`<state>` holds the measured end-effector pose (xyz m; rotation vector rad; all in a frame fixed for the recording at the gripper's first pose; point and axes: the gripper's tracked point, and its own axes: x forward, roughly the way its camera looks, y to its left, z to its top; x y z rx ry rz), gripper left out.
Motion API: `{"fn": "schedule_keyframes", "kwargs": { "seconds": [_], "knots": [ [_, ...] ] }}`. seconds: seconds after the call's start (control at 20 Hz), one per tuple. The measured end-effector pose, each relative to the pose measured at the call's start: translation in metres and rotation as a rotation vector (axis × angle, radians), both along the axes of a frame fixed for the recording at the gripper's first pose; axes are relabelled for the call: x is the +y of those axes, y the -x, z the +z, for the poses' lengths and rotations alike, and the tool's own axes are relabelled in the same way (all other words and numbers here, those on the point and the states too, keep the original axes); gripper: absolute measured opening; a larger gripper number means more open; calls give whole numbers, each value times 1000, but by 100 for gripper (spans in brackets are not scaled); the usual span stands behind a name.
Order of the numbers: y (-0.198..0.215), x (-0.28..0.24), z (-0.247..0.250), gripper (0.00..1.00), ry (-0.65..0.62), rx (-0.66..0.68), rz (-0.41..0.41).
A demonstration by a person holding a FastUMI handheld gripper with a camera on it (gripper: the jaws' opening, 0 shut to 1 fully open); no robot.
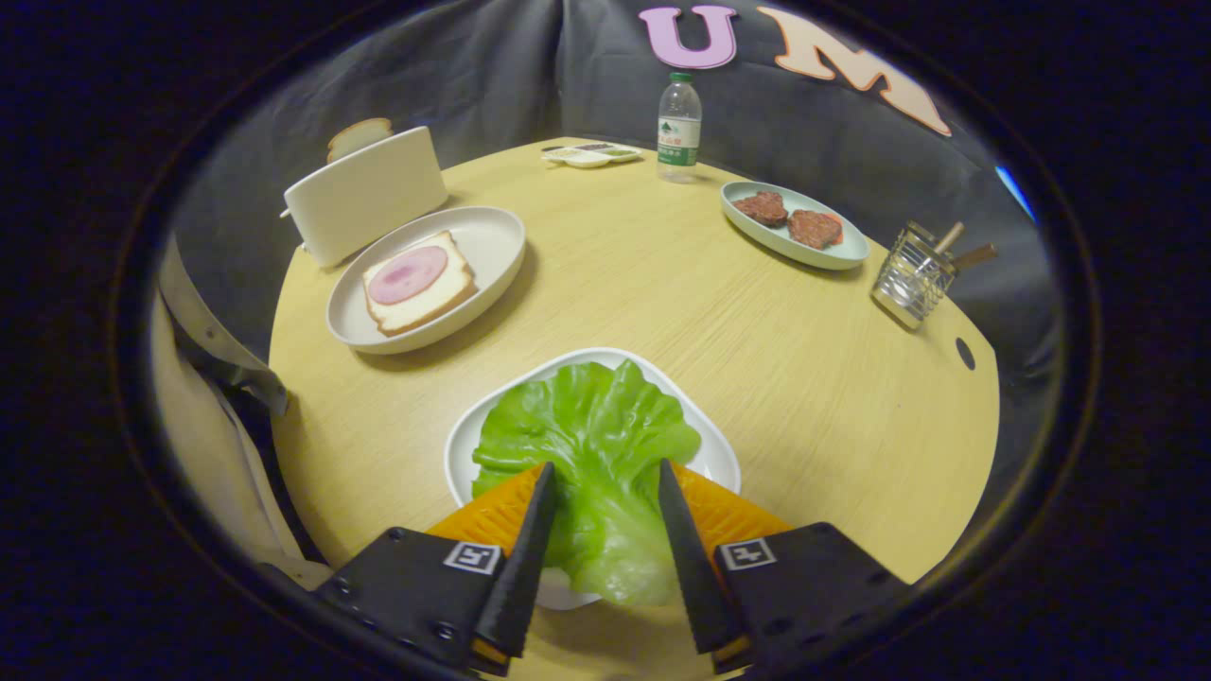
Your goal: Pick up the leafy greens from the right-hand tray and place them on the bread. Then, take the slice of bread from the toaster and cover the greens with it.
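Observation:
A green leafy lettuce leaf (591, 435) lies on a white tray (462, 445) at the near edge of the round wooden table. My gripper (605, 468) is open and low over the tray. Its two black fingers stand on either side of the leaf's stem end, which lies between them. Beyond the tray to the left, a slice of bread (416, 281) topped with a pink round of ham rests on a white plate (497, 236). Behind that plate stands a white toaster (364, 194) with a bread slice (358, 137) poking out of its top.
A pale blue plate (747, 197) with two meat pieces sits at the far right. Beside it is a wire holder (913, 274) with sticks. A water bottle (678, 128) and a small divided dish (591, 153) stand at the back. Light-coloured clothing (203, 378) hangs at the table's left.

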<state>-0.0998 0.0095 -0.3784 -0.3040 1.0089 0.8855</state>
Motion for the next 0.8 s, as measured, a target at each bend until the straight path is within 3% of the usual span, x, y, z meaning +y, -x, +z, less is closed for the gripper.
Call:
{"fn": "schedule_keyframes", "kwargs": {
  "seconds": [0.05, 0.3, 0.35, 0.5, 0.8],
  "knots": [
    [1, 0, -1, 67, 4, 7, -3],
    [0, 1, -1, 17, 6, -4, -10],
    [0, 1, -2, 17, 12, -4, -10],
    [-1, 3, 2, 4, 14, -17, -7],
    [2, 8, 16, 4, 23, -32, -2]
  ]
}}
